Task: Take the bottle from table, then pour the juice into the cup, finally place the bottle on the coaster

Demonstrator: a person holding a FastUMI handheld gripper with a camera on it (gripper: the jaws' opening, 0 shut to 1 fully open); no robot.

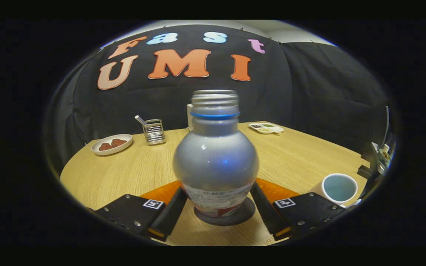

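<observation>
The uncapped, bulbous grey plastic bottle (215, 159) stands on the dark round coaster (248, 210), gripper (218, 201) fingers flanking its labelled base, contact indiscernible; smooth, likely slippery; white cup (339, 187) at three o'clock.

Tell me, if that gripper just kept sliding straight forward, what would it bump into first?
Probably the bottle. It stands on the dark coaster right between the gripper's fingers, which look about touching its lower sides, so the inner part of the gripper would likely meet it almost at once. Depth is hard to judge here.
</observation>
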